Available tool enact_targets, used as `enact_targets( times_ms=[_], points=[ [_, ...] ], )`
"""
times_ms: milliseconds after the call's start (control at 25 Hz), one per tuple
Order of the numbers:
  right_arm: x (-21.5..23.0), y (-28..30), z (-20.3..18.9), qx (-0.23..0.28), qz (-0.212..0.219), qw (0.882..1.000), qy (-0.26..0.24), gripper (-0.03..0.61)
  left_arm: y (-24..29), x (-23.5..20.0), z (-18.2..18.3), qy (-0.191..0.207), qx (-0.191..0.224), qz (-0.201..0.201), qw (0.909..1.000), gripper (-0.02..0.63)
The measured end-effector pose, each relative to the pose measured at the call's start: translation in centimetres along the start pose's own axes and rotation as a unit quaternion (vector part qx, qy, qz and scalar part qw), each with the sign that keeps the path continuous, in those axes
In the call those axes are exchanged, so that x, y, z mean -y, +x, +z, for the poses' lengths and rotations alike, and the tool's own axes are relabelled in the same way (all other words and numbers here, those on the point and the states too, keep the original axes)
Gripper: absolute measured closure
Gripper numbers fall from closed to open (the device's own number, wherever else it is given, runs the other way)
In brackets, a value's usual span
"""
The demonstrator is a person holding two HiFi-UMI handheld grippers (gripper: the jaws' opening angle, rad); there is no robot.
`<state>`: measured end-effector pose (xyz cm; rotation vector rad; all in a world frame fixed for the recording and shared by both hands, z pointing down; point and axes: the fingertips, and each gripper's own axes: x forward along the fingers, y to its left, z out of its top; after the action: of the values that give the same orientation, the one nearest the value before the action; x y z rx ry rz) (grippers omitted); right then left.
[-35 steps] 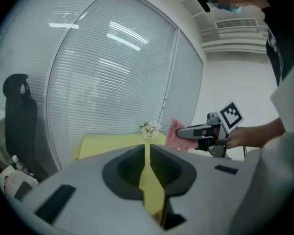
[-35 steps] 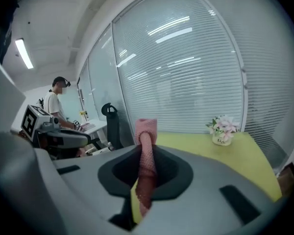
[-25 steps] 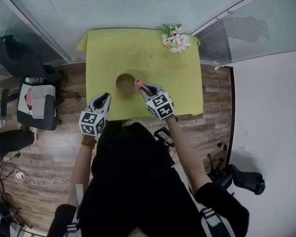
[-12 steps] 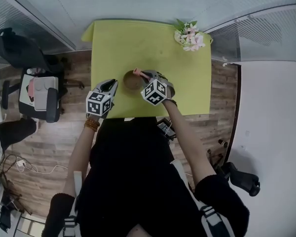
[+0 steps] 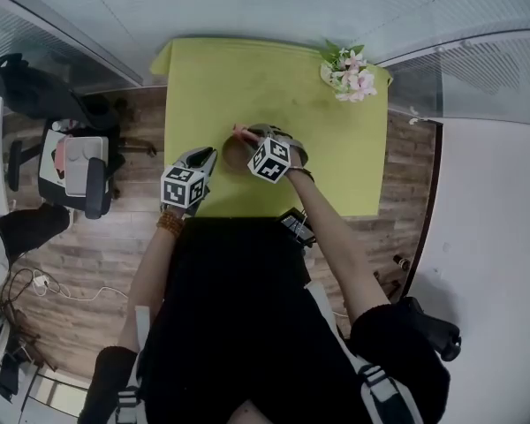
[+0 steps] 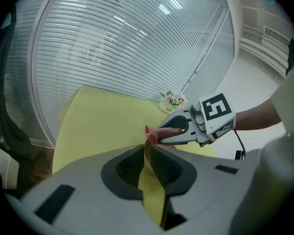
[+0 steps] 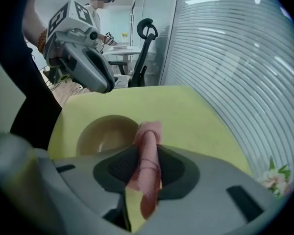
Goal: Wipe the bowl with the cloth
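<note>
Head view gives me the count: one yellow-green table (image 5: pixel 274 87), one tan bowl (image 5: pixel 235 155), one pink cloth (image 5: pixel 243 134), one bunch of flowers (image 5: pixel 349 71) at the table's far right corner, and one office chair (image 5: pixel 84 170) on the wood floor to the left. Two grippers work over the table, each carrying one marker cube. The only print I can make out is the black-and-white square patterns on those cubes.

The bowl sits upright on the near half of the table, between the two grippers. The left gripper (image 5: pixel 205 158) hangs just left of it, apart from the rim. In the left gripper view its jaws stand almost together, with only a thin slit of table showing between them and nothing gripped.

The right gripper (image 5: pixel 249 138) reaches over the bowl's right side and covers part of it. In the right gripper view its jaws have just been opening, yet the rolled cloth lies lengthwise between the pads (image 7: pixel 174 168), fills the gap and touches both. The cloth's far end pokes past the jaw tips at the bowl's right rim. The bowl lies just left of the jaws and a little beyond them. One person (image 7: pixel 95 19) stands far back in that view, near a second chair (image 7: pixel 144 38).
</note>
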<state>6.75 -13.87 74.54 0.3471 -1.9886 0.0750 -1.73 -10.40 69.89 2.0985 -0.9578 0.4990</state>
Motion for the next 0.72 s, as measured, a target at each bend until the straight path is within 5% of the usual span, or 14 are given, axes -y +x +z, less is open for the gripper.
enact_targets(
  times_ms=[200,480,720],
  points=[
    [-1.6,0.2,-0.6,-0.005,0.032,0.999,0.005,0.373,1.3,-0.3,-0.4,0.011,-0.021,-0.005,0.9997,0.58],
    [-0.6,-2.4,1.9,0.04,0.017,0.999,0.027,0.373,2.6,-0.6,-0.2,0.026,-0.047,-0.014,0.9984,0.557],
    [-0.9,0.6,0.6,-0.013,-0.013,1.0,0.015,0.397,4.9,-0.5,-0.4,0.065,-0.084,-0.02,0.9941,0.558]
  ],
)
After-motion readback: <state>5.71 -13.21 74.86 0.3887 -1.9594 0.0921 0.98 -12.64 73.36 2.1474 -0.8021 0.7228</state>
